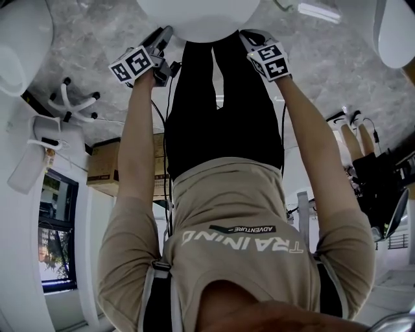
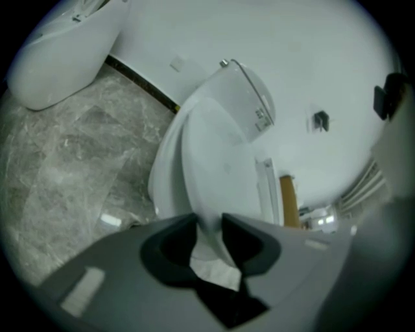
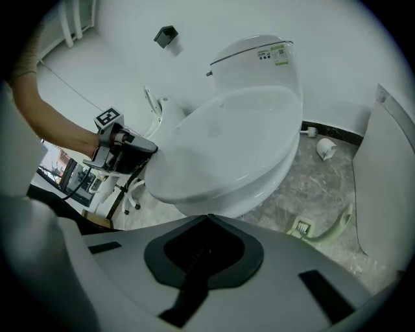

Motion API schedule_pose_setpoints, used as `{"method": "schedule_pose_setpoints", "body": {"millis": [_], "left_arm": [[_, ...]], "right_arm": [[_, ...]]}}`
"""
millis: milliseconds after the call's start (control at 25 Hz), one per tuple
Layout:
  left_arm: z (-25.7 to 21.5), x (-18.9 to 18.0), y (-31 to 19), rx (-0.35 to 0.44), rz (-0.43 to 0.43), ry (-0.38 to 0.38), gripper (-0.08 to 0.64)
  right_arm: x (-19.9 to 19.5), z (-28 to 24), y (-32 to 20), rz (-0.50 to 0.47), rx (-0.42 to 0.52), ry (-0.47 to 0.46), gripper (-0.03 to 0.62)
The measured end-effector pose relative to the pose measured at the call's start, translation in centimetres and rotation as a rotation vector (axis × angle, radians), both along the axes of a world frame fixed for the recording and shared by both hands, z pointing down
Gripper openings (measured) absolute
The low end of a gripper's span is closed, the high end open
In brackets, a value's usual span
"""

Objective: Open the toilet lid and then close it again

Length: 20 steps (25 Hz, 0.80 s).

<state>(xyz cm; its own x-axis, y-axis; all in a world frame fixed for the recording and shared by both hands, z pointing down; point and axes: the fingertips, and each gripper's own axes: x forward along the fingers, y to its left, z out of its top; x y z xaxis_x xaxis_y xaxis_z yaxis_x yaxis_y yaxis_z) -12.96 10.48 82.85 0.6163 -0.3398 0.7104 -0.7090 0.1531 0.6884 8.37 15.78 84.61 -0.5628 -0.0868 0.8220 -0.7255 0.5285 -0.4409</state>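
Observation:
A white toilet (image 3: 259, 71) stands against the wall with its lid (image 3: 227, 142) lying low over the bowl. My left gripper (image 2: 209, 220) has the lid's (image 2: 220, 168) front rim between its two fingertips, which press on it from both sides. The right gripper view shows that same left gripper (image 3: 146, 148) at the lid's left edge. My right gripper (image 3: 207, 217) hovers in front of the bowl, shut and empty, apart from the lid. In the head view the left gripper (image 1: 163, 35) and the right gripper (image 1: 246, 37) reach to the toilet (image 1: 198, 16) at the top.
Grey marble floor surrounds the toilet. A paper roll (image 3: 326, 148) and a green tool (image 3: 324, 230) lie on the floor to its right. Another white fixture (image 2: 58, 52) stands nearby. A cardboard box (image 1: 104, 168), a chair base (image 1: 74, 104) and another person's legs (image 1: 360, 139) are behind.

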Motion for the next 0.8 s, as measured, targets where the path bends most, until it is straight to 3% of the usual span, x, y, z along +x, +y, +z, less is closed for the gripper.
{"method": "schedule_pose_setpoints", "body": {"millis": [440, 600, 800], "left_arm": [[-4.0, 0.9, -1.6, 0.085, 0.066, 0.036, 0.127], [-5.1, 1.3, -2.0, 0.114, 0.103, 0.028, 0.137], [-7.5, 1.2, -3.3, 0.157, 0.095, 0.079, 0.144]], "right_arm": [[-1.9, -2.0, -3.2, 0.005, 0.123, -0.047, 0.014], [-2.0, -3.2, -3.9, -0.020, 0.194, -0.050, 0.014], [-2.2, -6.3, -5.4, -0.073, 0.292, -0.060, 0.014]]}}
